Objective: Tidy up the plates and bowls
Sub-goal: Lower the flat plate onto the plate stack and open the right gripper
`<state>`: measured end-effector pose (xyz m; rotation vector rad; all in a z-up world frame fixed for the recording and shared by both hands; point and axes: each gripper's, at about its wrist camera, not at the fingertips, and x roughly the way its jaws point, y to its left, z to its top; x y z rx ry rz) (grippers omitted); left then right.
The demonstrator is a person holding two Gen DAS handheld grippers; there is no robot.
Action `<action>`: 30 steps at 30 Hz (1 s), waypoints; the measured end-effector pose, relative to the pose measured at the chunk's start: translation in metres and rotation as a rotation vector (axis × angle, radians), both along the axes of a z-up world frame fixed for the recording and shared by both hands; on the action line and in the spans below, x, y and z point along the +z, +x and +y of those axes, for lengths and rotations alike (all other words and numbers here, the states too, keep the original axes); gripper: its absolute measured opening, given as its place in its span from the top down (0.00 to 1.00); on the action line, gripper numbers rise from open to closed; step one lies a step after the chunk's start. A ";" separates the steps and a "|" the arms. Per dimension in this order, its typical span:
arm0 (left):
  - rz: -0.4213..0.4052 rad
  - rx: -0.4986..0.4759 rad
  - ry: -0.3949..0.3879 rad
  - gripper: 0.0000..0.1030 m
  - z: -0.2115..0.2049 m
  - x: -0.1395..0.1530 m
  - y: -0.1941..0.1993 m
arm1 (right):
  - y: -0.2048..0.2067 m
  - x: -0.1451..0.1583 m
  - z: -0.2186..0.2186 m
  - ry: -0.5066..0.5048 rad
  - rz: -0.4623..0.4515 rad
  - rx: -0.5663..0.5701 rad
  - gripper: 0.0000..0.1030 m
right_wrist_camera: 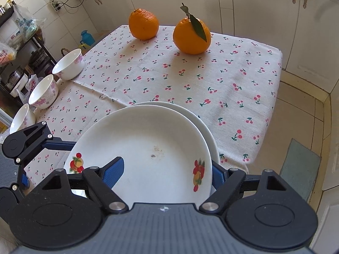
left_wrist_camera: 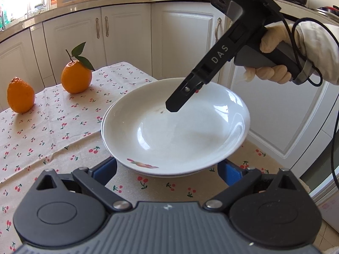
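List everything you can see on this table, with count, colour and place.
round white ceramic plates: two, white, top one with fruit decals, stacked at the near edge
small flower-patterned porcelain bowls: three, white and pink, along one side edge
round oranges: two, orange, far side, one with a leaf
cherry-print tablecloth: one, cream, covering the table
left gripper: black, blue pads, open, astride the plates
right gripper: same colours, open, over the top plate
gloved hand: cream, holding the right gripper

I see a white top plate (right_wrist_camera: 148,148) with red-and-yellow fruit prints on a cream tablecloth (right_wrist_camera: 233,80) dotted with red cherries. Two oranges (right_wrist_camera: 191,36) glow bright orange; three white bowls (right_wrist_camera: 68,64) carry pink flowers. My pads (right_wrist_camera: 114,169) are blue.
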<state>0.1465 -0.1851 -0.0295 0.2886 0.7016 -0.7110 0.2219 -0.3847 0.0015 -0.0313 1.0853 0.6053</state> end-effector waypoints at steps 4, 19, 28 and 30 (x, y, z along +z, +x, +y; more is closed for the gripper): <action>0.003 -0.006 -0.005 0.03 0.000 0.000 0.002 | -0.003 0.003 -0.002 -0.006 -0.005 -0.010 0.15; 0.041 -0.014 -0.011 0.03 -0.002 -0.007 0.011 | -0.015 0.009 -0.001 -0.069 -0.004 -0.022 0.15; 0.038 -0.012 -0.011 0.03 -0.001 -0.007 0.010 | -0.022 0.009 -0.001 -0.095 -0.005 -0.027 0.13; 0.035 -0.011 -0.010 0.03 -0.001 -0.007 0.009 | -0.023 0.009 0.000 -0.103 -0.007 -0.029 0.13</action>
